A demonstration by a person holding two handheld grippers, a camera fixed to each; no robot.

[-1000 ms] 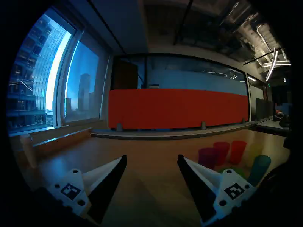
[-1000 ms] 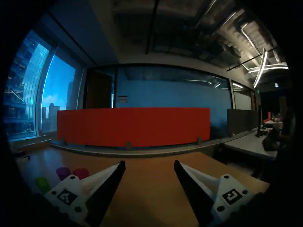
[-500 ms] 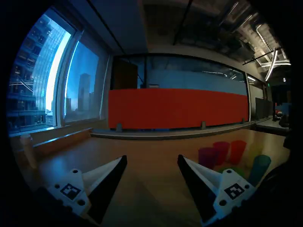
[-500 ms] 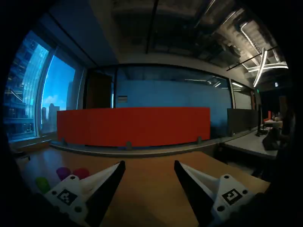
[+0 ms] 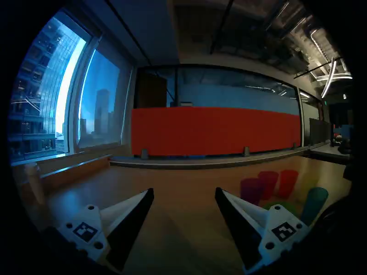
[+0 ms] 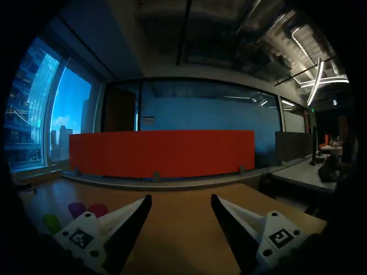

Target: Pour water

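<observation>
In the left gripper view my left gripper [image 5: 184,197] stands open over the wooden table [image 5: 183,183], nothing between its fingers. To its right stands a cluster of plastic cups: a purple cup [image 5: 251,190], a magenta cup [image 5: 268,183], a red cup [image 5: 287,183] and a teal cup [image 5: 314,204], partly hidden behind the right finger. In the right gripper view my right gripper [image 6: 181,201] is open and empty above the table [image 6: 183,229]. Past its left finger show a purple cup [image 6: 76,209], a magenta cup [image 6: 97,210] and a green cup [image 6: 52,223].
A long red divider panel [image 5: 215,130] runs along the table's far edge. Large windows [image 5: 50,101] stand on the left. A pale upright bottle-like object [image 5: 34,181] sits at the far left of the left gripper view. Another desk [image 6: 303,174] lies to the right.
</observation>
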